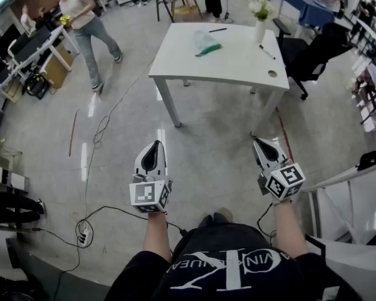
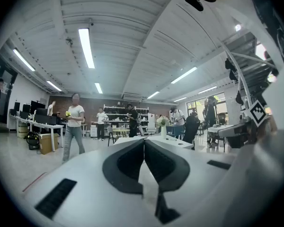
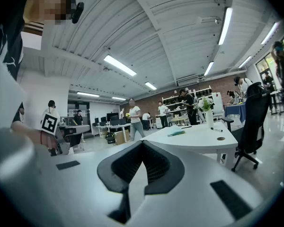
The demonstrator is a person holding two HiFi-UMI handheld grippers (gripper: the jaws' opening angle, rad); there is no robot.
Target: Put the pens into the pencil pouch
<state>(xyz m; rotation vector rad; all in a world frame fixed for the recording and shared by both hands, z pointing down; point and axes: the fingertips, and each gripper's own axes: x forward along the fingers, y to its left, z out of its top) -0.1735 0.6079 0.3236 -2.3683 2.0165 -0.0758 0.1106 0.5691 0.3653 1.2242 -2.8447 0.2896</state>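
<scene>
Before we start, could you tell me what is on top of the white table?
A clear, green-edged pencil pouch, a dark pen beyond it, a second pen to its right, and a vase of flowers. Whether the pouch holds anything is too small to tell.

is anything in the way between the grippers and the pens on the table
Nothing visible does. Only bare floor separates the left gripper and right gripper from the white table where the pens and pouch lie.
</scene>
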